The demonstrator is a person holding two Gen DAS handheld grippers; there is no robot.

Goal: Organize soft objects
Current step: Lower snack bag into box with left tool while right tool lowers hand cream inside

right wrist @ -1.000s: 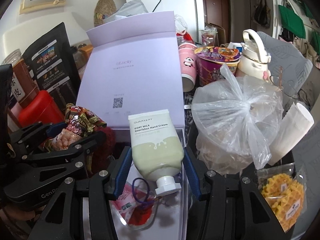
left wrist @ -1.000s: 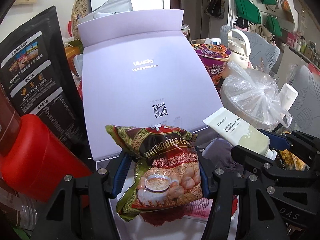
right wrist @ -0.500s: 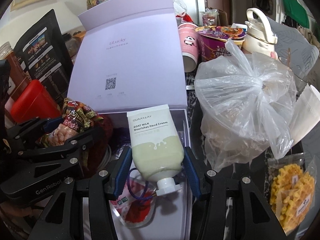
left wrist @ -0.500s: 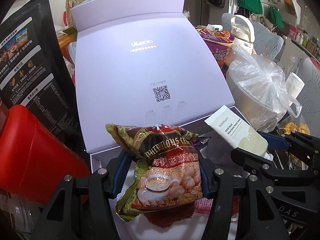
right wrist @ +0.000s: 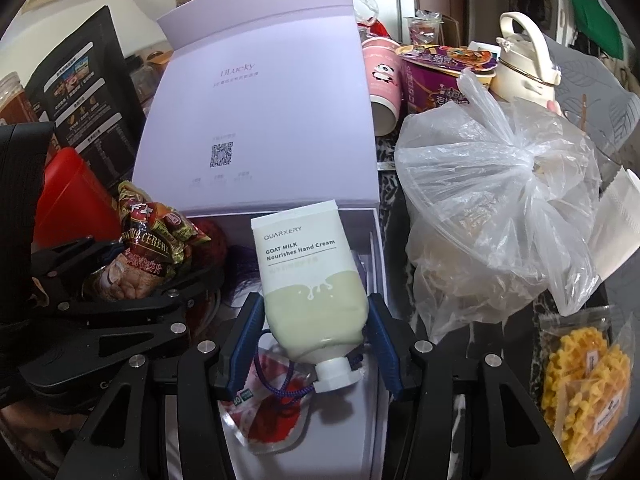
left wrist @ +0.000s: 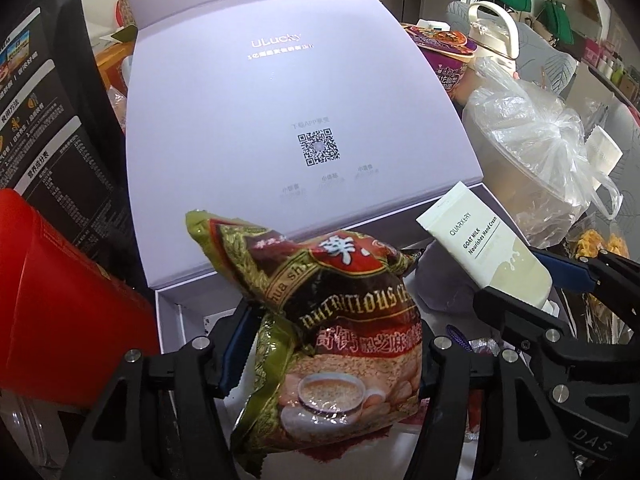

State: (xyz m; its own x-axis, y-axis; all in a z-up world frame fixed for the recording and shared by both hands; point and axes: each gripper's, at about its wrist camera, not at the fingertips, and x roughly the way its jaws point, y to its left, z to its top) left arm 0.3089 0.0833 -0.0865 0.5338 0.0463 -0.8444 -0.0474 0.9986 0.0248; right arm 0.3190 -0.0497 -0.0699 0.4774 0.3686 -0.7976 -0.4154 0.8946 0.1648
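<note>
Both grippers tilt steeply down over the open lilac box (left wrist: 304, 128), side by side, each pointing toward its raised lid. The left gripper (left wrist: 332, 344) has the cereal packet (left wrist: 344, 340) standing between its jaws; these have just been opening, a gap shows beside the left blue pad (left wrist: 236, 344), and the right side is hidden behind the packet, so whether the pads still press it cannot be told. The packet hangs over the box's near left part, above something red. The right gripper (right wrist: 316, 332) pinches the hand cream tube (right wrist: 312, 284) at its lower, wider end, both blue pads against its sides, cap toward the camera and flat end pointing at the lid. The tube sits over the box's right half, above a red pouch (right wrist: 276, 408) with a purple cord. A tied plastic bag (right wrist: 496, 208) stands on the worktop just right of the box.
</note>
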